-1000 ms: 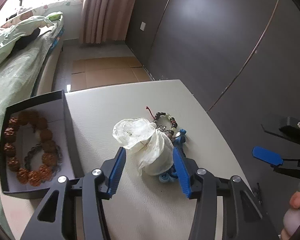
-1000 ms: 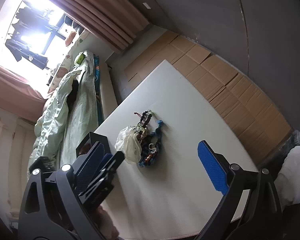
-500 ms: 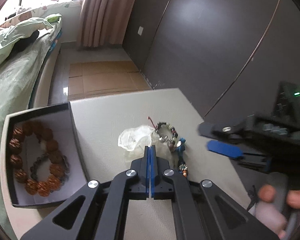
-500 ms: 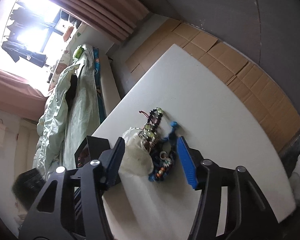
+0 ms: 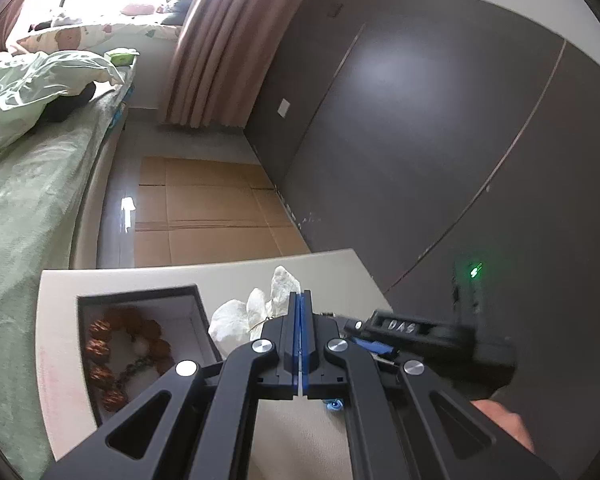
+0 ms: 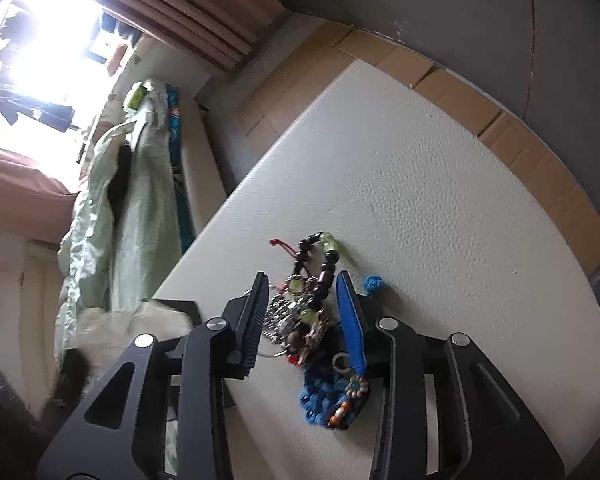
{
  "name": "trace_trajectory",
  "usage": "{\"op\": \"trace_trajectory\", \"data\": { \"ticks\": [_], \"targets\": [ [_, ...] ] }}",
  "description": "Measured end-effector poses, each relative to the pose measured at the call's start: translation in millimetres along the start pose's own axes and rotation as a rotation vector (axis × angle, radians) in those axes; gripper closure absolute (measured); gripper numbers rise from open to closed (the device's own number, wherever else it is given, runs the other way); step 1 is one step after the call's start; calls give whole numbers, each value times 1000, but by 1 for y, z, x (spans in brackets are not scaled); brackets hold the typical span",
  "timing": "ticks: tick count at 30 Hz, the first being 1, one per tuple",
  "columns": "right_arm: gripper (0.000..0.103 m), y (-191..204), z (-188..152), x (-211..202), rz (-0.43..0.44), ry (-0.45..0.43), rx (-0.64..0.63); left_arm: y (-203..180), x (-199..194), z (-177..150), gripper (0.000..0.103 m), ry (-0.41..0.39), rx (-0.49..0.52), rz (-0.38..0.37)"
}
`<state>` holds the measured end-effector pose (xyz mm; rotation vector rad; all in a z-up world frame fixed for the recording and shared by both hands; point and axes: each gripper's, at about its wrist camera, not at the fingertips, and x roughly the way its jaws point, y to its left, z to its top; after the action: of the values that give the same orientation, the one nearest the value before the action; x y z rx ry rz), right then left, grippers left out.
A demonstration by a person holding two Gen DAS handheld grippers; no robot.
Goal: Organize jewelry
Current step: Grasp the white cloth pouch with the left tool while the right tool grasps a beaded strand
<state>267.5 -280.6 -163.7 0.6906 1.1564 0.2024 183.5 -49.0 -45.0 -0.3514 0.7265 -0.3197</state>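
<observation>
Bag up, beads bracketed.
My left gripper [image 5: 300, 320] is clamped on the bag [image 5: 244, 318]; my right gripper's [image 6: 306, 308] jaws stand apart around the beads [image 6: 314, 280].

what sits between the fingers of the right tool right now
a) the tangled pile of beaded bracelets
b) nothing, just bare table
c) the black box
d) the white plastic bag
a: in the right wrist view the open right tool straddles the tangled bracelets on the white table, dark and green beads showing between its fingers; the white plastic bag is pinched in the shut left tool instead.
</observation>
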Motion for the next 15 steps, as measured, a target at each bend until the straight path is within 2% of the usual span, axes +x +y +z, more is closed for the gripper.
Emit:
{"op": "trace_trajectory", "data": {
  "ticks": [1, 3, 4, 15],
  "targets": [
    [75, -1, 0, 2, -5, 0, 5, 2, -3, 1, 103, -4, -5, -1],
    [91, -2, -1, 2, -9, -8, 7, 5, -8, 4, 103, -16, -19, -3],
    [93, -2, -2, 0, -8, -13, 5, 6, -10, 4, 103, -19, -22, -3],
    [94, 25, -11, -38, 26, -93, -109, 13, -34, 1, 103, -49, -34, 11]
  ]
}}
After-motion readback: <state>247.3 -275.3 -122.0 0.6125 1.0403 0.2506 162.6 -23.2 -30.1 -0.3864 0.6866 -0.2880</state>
